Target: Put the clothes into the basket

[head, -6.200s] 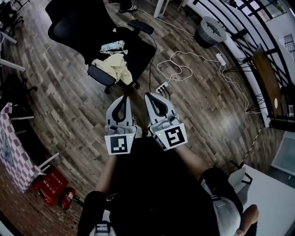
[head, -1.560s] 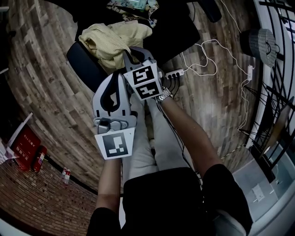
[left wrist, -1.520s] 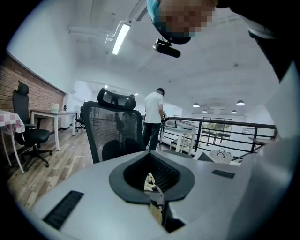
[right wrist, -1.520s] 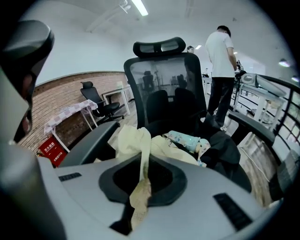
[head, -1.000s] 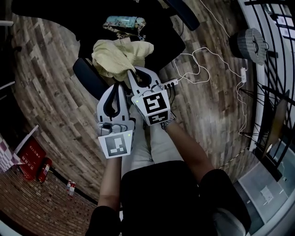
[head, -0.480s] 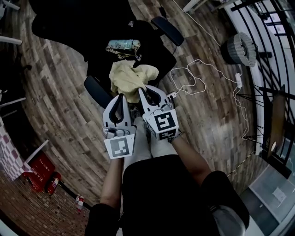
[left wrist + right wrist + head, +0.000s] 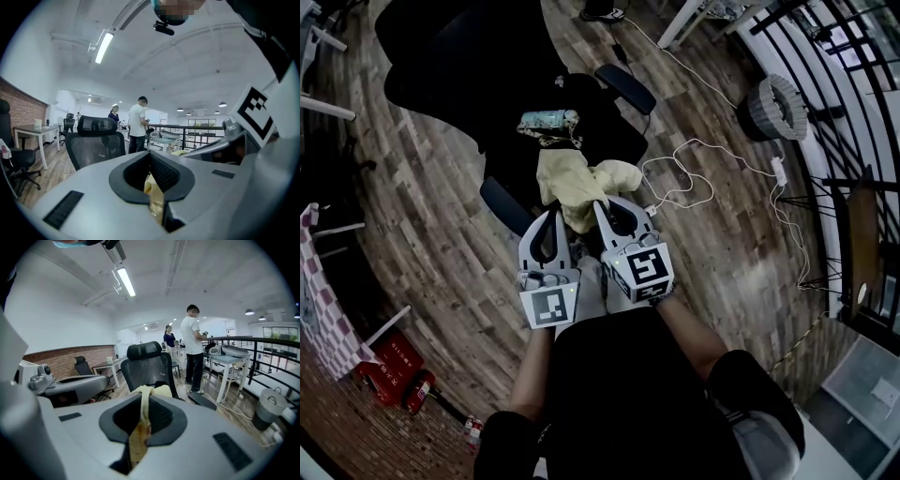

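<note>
A pale yellow garment hangs bunched between both grippers, above the seat of a black office chair. My left gripper is shut on its left part, and a yellow fold shows pinched between the jaws in the left gripper view. My right gripper is shut on the right part; in the right gripper view the cloth runs through the closed jaws and bulges beyond them. A patterned light cloth lies on the chair seat. A grey woven basket stands on the floor at upper right.
White cables and a power strip lie on the wood floor right of the chair. Red items and a checked cloth sit at lower left. A metal railing runs along the right. Two persons stand behind the chair.
Both grippers have risen with the yellow garment, lifting it off the chair seat. The chair and floor look farther away now.
</note>
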`<state>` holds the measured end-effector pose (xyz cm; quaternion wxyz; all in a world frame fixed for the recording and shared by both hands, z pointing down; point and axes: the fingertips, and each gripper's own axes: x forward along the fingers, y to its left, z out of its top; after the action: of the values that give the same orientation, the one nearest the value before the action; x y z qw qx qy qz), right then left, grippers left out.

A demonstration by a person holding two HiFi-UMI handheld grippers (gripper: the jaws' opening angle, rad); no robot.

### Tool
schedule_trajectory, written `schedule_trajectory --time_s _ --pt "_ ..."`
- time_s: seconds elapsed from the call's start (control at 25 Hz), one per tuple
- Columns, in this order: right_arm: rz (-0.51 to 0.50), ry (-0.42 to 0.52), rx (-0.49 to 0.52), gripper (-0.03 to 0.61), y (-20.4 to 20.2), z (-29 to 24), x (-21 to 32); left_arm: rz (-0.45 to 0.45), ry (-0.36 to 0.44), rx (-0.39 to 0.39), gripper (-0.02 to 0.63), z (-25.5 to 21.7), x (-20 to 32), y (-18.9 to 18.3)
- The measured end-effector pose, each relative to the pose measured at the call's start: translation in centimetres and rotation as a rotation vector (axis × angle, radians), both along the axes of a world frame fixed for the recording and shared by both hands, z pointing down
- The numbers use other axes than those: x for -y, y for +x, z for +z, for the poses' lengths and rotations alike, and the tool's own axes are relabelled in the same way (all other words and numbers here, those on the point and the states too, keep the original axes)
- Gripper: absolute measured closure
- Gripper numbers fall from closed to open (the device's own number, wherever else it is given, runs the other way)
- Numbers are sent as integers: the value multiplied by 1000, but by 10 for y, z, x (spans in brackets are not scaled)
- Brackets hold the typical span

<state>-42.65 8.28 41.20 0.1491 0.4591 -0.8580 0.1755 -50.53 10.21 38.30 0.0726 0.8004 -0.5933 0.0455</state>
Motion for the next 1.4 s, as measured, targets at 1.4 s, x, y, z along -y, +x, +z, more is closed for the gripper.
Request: schedule_trajectory --time_s 1.4 --pt "460 156 -12 551 263 -87 -14 454 97 -33 600 -67 29 234"
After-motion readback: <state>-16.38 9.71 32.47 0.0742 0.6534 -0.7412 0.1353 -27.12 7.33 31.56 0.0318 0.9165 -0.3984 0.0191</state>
